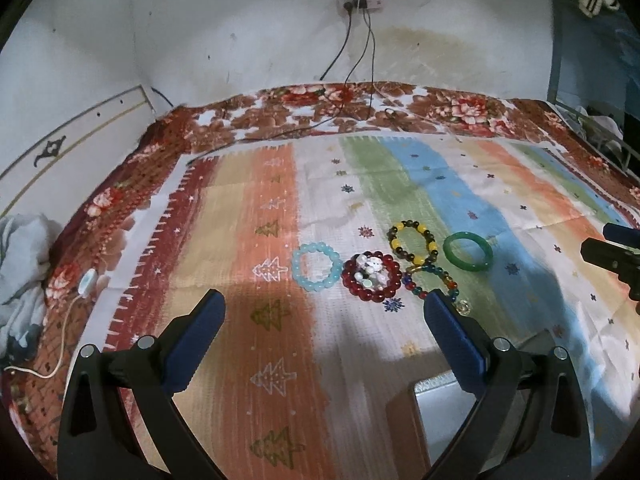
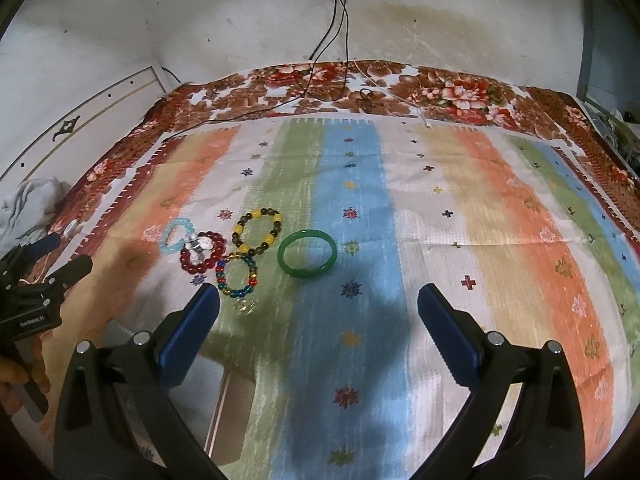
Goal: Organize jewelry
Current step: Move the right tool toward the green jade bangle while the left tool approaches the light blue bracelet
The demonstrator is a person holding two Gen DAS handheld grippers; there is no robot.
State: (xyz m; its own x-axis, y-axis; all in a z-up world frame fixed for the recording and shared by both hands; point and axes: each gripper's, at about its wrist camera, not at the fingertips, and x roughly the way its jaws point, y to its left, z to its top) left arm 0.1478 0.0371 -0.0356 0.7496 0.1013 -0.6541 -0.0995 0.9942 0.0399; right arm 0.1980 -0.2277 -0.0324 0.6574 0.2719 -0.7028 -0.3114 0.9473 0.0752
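Both grippers, left gripper point(image 1: 324, 304) and right gripper point(image 2: 318, 298), hover spread wide and empty-handed over bracelets point(image 1: 371, 276)

- Blue bracelet point(image 1: 315, 266): pale beads, flat, leftmost.
- Red bracelet point(image 1: 372, 277): dark beads ringing small white pieces.
- Yellow bracelet point(image 1: 414, 239): yellow-and-dark beads.
- Multicolour bracelet point(image 2: 237, 275): flat, nearest.
- Green bangle point(image 1: 467, 250): smooth, rightmost, apart.

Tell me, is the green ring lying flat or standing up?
Lying flat. The green bangle rests on the striped cloth, its whole hole showing.
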